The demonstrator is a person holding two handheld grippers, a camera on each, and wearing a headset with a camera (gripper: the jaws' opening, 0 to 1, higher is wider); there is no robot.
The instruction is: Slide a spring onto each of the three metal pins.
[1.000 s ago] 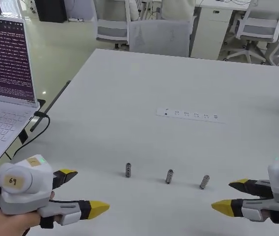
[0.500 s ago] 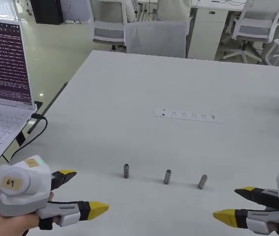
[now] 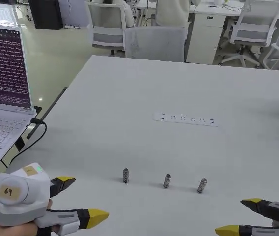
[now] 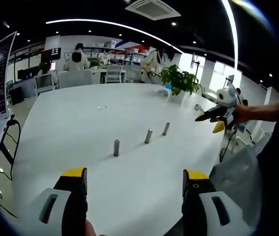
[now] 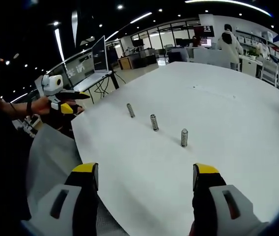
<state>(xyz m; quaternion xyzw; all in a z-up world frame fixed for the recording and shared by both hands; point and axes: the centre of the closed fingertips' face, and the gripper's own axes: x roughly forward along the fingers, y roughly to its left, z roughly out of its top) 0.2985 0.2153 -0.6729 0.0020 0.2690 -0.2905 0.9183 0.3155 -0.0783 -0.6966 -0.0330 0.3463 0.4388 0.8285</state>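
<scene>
Jaws wide, empty: left gripper (image 3: 86,197), right gripper (image 3: 233,216).

Head above; 2 opposed; common springs (image 3: 166,181)

The left hand-held gripper (image 3: 83,197) has a white-grey housing and black jaws with yellow tips. It carries a round tan sticker (image 3: 9,192) marked "69" (a green light (image 3: 39,169) sits nearby). The right hand-held gripper (image 3: 238,215) has the same colouring.

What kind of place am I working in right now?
Most likely an open-plan office: office chairs behind the white table, an open laptop to its left, and a power strip on the tabletop.
</scene>
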